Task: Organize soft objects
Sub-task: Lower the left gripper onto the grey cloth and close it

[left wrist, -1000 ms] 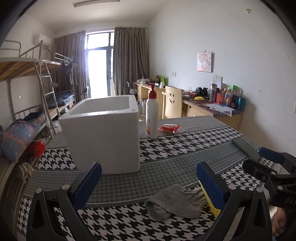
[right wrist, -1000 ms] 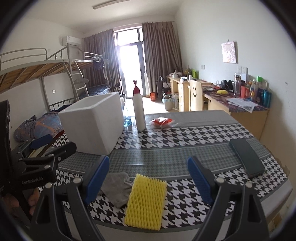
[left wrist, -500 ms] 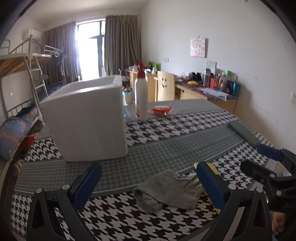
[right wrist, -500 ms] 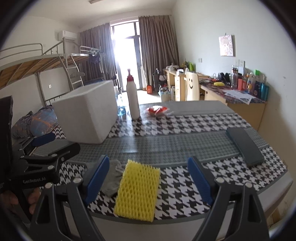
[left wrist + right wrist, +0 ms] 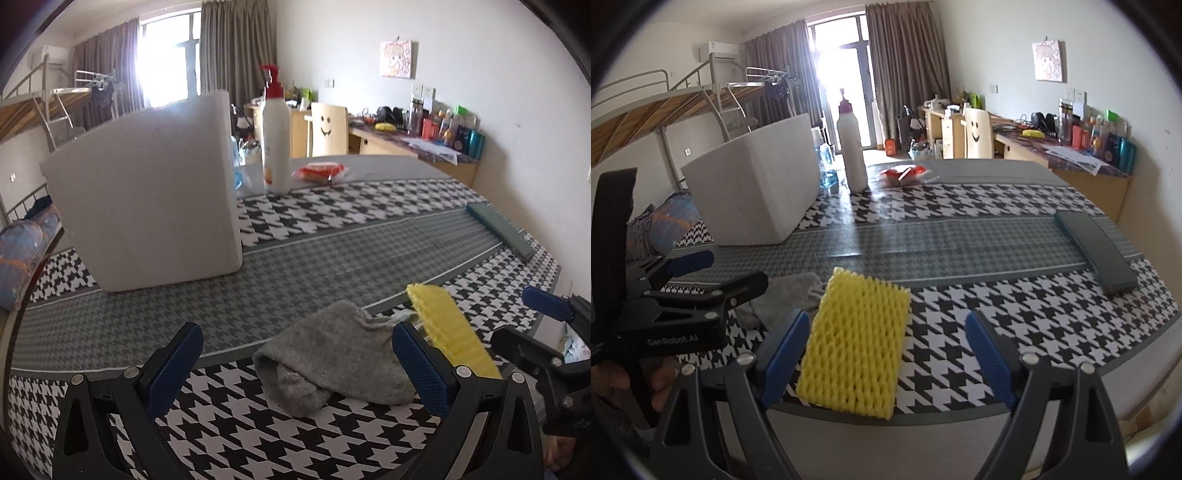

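Note:
A crumpled grey cloth (image 5: 338, 360) lies on the houndstooth tablecloth near the front edge, also seen as the grey cloth (image 5: 792, 293) in the right wrist view. Beside it on the right lies a yellow foam net pad (image 5: 855, 345), whose yellow edge (image 5: 448, 332) shows in the left wrist view. My left gripper (image 5: 295, 373) hangs open just above and in front of the cloth. My right gripper (image 5: 886, 354) stands open around the near part of the yellow pad, pads apart from it. A white foam box (image 5: 147, 206) stands further back on the left.
A white pump bottle (image 5: 275, 144) and a red packet (image 5: 319, 172) sit behind the box. A dark flat case (image 5: 1095, 251) lies at the table's right side. The table's front edge (image 5: 960, 413) is close. Bunk beds and desks stand beyond.
Both grippers have sunk toward the table and tilted downward. The cloth and the yellow pad now look larger and nearer between the fingers. Both stayed open.

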Tool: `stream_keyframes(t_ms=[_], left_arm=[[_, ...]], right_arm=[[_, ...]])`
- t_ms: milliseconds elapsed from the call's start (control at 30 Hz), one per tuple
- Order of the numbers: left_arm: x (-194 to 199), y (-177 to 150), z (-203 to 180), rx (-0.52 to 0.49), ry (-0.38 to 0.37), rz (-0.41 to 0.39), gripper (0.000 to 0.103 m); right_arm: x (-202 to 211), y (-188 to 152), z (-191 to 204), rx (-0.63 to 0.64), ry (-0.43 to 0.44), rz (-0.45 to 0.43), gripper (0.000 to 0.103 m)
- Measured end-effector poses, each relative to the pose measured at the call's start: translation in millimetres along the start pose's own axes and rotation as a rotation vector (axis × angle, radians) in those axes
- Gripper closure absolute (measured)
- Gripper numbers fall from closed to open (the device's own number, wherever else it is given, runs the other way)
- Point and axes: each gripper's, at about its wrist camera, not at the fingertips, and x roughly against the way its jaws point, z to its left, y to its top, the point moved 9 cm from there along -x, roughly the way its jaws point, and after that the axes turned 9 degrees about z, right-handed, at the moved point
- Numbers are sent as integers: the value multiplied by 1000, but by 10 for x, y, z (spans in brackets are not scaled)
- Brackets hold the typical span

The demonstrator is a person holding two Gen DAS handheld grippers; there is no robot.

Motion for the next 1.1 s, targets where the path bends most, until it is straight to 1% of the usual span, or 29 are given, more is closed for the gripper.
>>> stream_keyframes(t_ms=[100,267,333,367,433,467,567,700,800,833,867,933,1000,1100], left_arm=[[-94,-33,-25,-4,-6,30,1],[-245,-99,-32,-6,-1,86,9],[-281,-126,-34,-8,5,105,17],[-298,-138,-43,-11,0,114,19],[-329,-163,-50,-19,5,132,27],[-345,-177,-61,-24,5,143,29],[-337,-191,-75,-26,-2,136,33],[-292,-239,-121,-38,-14,127,44],[-284,-238,-175,-57,-33,121,57],[-282,-237,-194,-60,-39,120,65],[-277,-238,-211,-60,-45,118,68],[-271,-236,-246,-64,-56,115,81],[-260,-237,-275,-66,-73,114,85],[-191,-229,-254,-37,-97,93,85]], right_arm=[[-38,-4,-43,-13,0,13,14],[-92,-6,-57,-12,2,32,14],[-110,-16,-58,-11,4,39,14],[-116,-22,-62,-11,3,42,14],[-116,-31,-67,-12,3,46,14],[-111,-34,-73,-13,4,46,14],[-99,-37,-58,-15,4,46,14],[-119,-67,-48,-19,7,54,14],[-152,-113,-35,-23,16,68,14],[-161,-120,-27,-23,20,71,14],[-167,-129,-20,-22,22,73,14],[-177,-137,-4,-21,25,77,14],[-186,-143,13,-16,29,82,14],[-185,-162,39,-13,29,83,14]])
